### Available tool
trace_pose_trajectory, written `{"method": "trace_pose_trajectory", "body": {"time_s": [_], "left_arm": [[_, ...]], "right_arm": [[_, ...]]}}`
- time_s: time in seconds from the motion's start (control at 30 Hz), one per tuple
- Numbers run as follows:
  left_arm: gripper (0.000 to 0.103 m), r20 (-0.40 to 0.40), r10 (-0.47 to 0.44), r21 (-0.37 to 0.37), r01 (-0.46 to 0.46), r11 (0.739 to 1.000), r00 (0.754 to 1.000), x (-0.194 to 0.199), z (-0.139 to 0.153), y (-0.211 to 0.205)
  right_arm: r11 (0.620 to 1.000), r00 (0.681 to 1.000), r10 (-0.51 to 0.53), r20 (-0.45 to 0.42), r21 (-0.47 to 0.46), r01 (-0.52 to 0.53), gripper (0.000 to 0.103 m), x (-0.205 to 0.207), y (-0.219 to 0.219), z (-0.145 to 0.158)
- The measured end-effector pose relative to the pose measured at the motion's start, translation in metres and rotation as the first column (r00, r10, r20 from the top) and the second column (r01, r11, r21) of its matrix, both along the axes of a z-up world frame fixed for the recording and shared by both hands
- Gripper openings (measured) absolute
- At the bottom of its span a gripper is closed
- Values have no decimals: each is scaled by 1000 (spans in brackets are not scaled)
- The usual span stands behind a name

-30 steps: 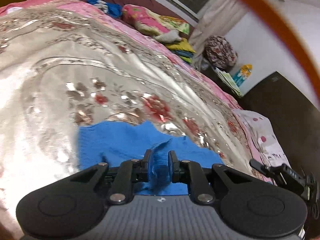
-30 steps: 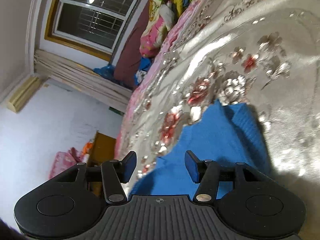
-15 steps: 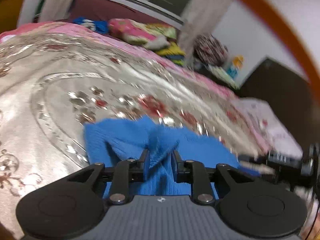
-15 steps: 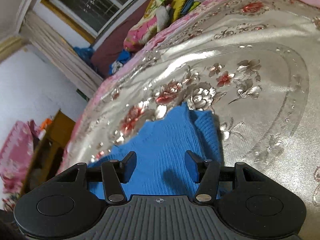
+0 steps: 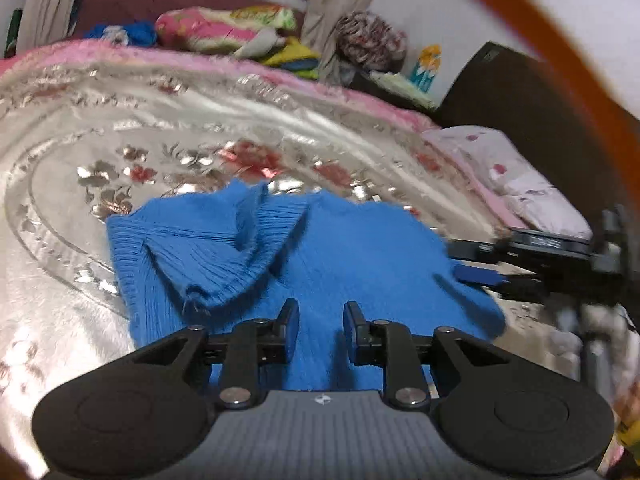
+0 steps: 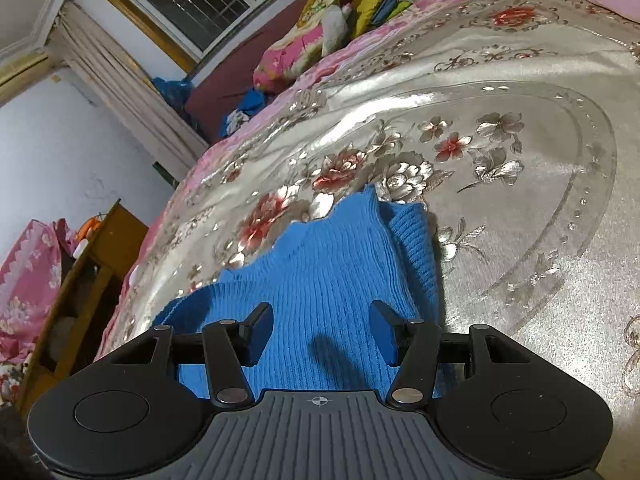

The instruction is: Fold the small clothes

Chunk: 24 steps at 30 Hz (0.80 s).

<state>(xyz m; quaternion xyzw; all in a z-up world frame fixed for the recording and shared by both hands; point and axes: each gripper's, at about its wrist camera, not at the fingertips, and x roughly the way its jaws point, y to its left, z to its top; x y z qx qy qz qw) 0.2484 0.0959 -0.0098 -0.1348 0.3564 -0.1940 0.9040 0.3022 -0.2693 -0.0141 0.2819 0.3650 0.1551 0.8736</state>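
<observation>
A small blue ribbed knit garment (image 5: 352, 252) lies on the shiny floral bedspread (image 5: 100, 128). One sleeve or flap (image 5: 236, 248) is folded over onto its left part. My left gripper (image 5: 318, 330) is open and empty just above the garment's near edge. My right gripper (image 6: 320, 330) is open and empty over the same garment (image 6: 332, 264); its fingers also show at the right of the left wrist view (image 5: 480, 274), beside the garment's right edge.
Pillows and folded clothes (image 5: 224, 34) are piled at the far end of the bed, under a window. A white spotted pillow (image 5: 520, 184) lies at the right edge. A wooden cabinet (image 6: 84, 280) stands beside the bed.
My left gripper let go of the blue fabric it was pinching and opened; the released flap now lies folded on the garment. Both grippers tilted toward the bed's far end.
</observation>
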Motion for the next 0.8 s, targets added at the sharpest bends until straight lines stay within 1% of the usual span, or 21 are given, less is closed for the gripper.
{"method": "trace_pose_trajectory", "body": {"time_s": [0.07, 0.13, 0.2, 0.23, 0.33, 0.4, 0.57, 0.67, 0.8], "left_arm": [[29, -38, 55, -24, -56, 998, 998, 19, -4, 9], [29, -49, 134, -43, -136, 990, 990, 35, -4, 22], [29, -44, 232, -48, -234, 971, 972, 43, 1, 37], [30, -44, 270, -63, -273, 960, 962, 45, 2, 45], [30, -73, 357, -88, -363, 928, 931, 44, 2, 64], [31, -79, 367, -92, -373, 923, 927, 35, 0, 68], [34, -90, 354, -81, -361, 929, 931, 10, -7, 67], [35, -99, 341, -95, -350, 932, 935, 6, -9, 67], [38, -103, 327, -90, -336, 937, 939, 6, -11, 65]], "right_arm": [[1000, 1000, -5, 0, -1, 5, 54, -1, -1, 2], [1000, 1000, -5, -2, -9, 5, 52, -3, -4, 3], [1000, 1000, -4, -4, -19, 4, 52, -4, -6, 3], [1000, 1000, -4, -5, -26, 4, 52, -5, -7, 3], [999, 1000, -12, -3, -44, 12, 52, -6, -7, 5], [998, 1000, -15, 6, -63, 16, 52, -7, -6, 7], [994, 1000, -10, 19, -111, 12, 52, 4, 1, 11], [989, 999, -32, 17, -143, 34, 52, 15, 4, 11], [983, 998, -41, 47, -178, 49, 53, 20, 6, 15]]}}
